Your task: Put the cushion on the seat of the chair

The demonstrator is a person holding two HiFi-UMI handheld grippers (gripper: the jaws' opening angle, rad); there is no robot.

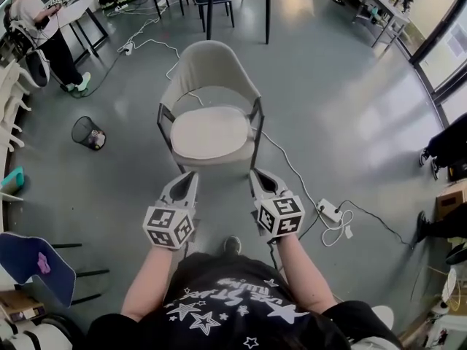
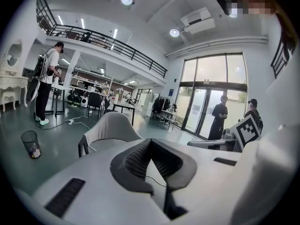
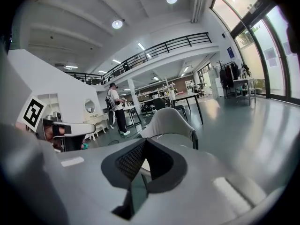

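One grey chair [image 1: 211, 68] stands on the floor ahead, its back on the far side. On its seat lies the pale cushion [image 1: 210, 132] (flat, within the frame). Just near of the seat's front edge hover the left claw [image 1: 191, 175] and right claw [image 1: 256, 173], each fully closed and empty. To the right lies a power strip [image 1: 329, 211].

Black T-shirt [image 1: 232, 301], white stars; left gripper [image 1: 191, 176], right gripper [image 1: 256, 174]: pale grey, dark ribbed jaws, marker cubes [image 1: 169, 227].

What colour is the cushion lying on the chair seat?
The cushion is off-white; the head view shows it best.
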